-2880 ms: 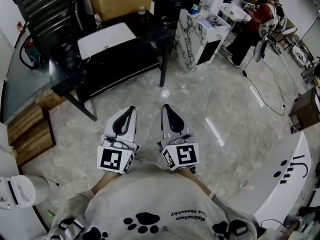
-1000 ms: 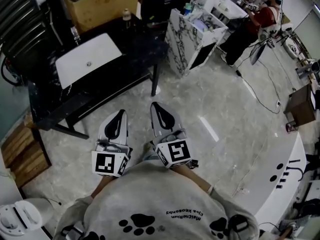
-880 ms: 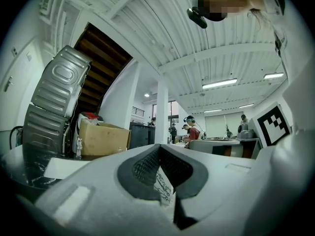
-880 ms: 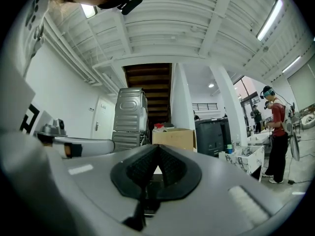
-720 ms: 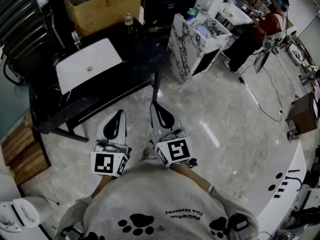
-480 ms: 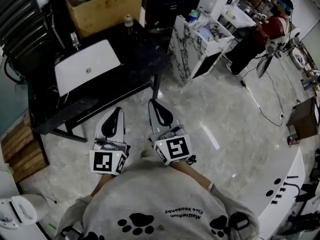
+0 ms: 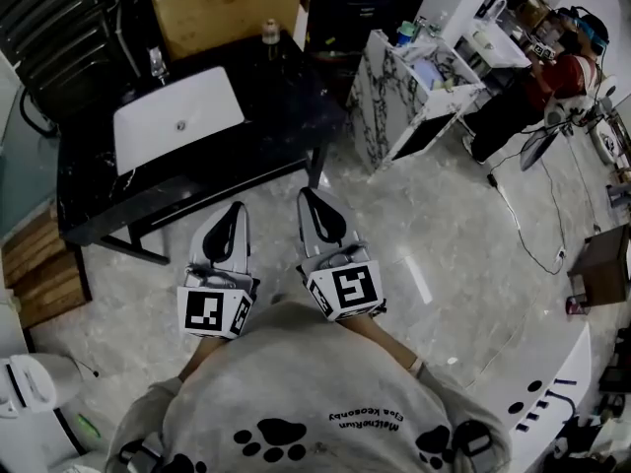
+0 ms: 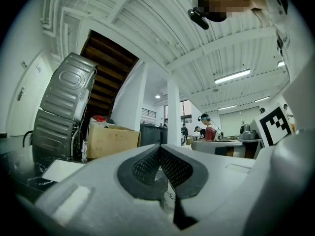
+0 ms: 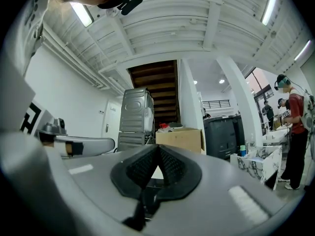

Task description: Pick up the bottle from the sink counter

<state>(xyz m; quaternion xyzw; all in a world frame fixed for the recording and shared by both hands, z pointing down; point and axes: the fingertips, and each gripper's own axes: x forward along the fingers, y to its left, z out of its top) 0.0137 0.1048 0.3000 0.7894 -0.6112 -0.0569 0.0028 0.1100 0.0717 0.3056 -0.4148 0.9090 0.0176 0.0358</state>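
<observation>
My left gripper [image 7: 233,215] and right gripper [image 7: 310,201] sit closed, empty, short of the sink [image 7: 202,106]; I'd open one before reaching the bottle [image 7: 268,31] behind it.

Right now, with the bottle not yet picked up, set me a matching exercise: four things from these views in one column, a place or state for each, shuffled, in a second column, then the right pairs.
Things
1. bottle
2. basin
3. marbled cabinet
4. right tool

Places or states
A. shut, nothing in it, held over the floor
B. white, sunk in the black counter
C. upright at the counter's far side, next to the cardboard box
D. standing on the floor to the right of the counter

Pairs: 1-C, 2-B, 3-D, 4-A.
</observation>
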